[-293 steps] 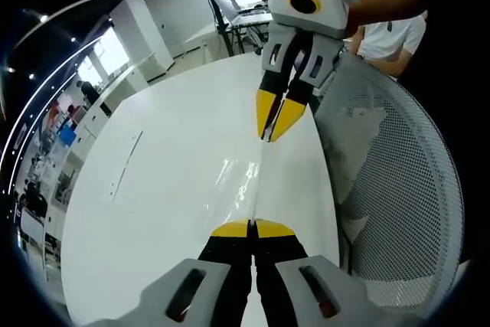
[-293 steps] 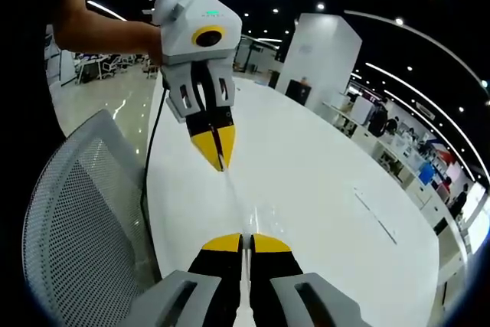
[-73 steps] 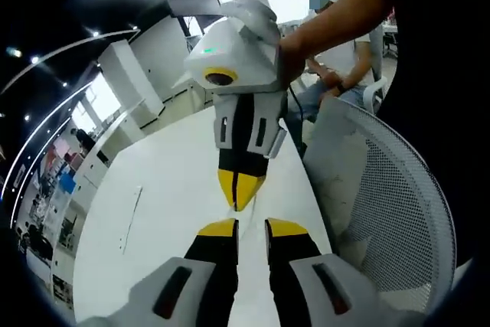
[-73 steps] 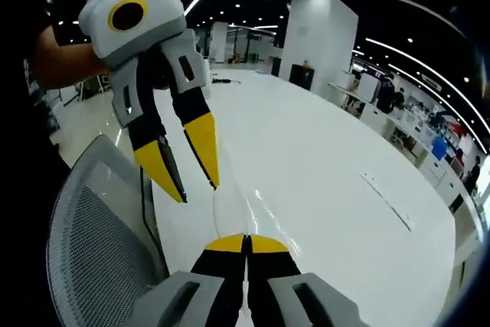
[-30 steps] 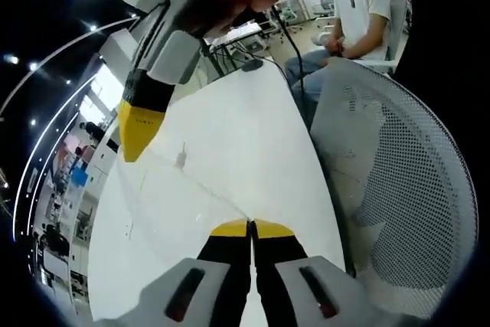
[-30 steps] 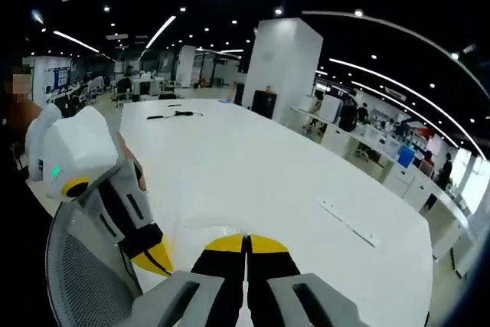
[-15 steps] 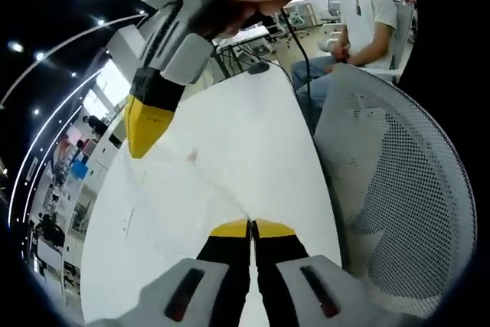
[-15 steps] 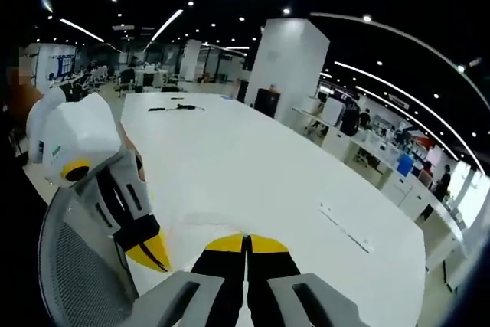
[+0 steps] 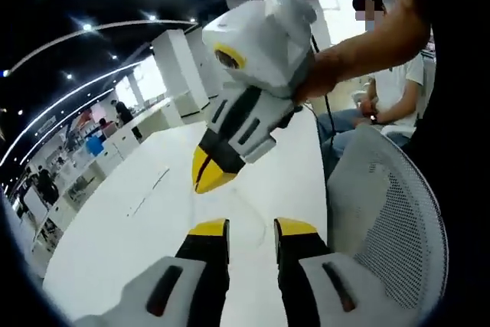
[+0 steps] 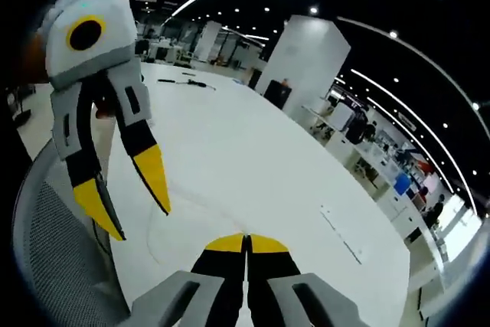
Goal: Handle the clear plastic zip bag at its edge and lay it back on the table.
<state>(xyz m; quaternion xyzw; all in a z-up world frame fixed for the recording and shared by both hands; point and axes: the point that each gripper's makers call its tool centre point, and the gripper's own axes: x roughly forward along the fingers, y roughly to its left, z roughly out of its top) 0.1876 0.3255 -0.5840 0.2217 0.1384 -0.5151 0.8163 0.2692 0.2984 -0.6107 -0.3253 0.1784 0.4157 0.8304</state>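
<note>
The left gripper [image 9: 251, 229] stands released, its yellow-tipped jaws parted over the white table [image 9: 115, 235]. In the right gripper view the same gripper [image 10: 130, 204] shows from the side, jaws spread wide and nothing between them.

The right gripper [image 10: 246, 244] is clenched, its jaws pressed together. The bag [image 10: 191, 223] is very faint: a thin clear outline lies on the table just ahead of these jaws and runs in toward them. Whether its edge is pinched between them cannot be told. In the left gripper view the right gripper [image 9: 205, 180] points down at the table with its tips closed, and a faint curved line of the bag [image 9: 264, 223] shows on the table between the left jaws.

A white mesh chair [image 9: 390, 220] stands beside the table edge. Behind it a seated person [image 9: 375, 105] in a white shirt is visible. Further off are a white pillar [image 10: 306, 59], desks and ceiling lights.
</note>
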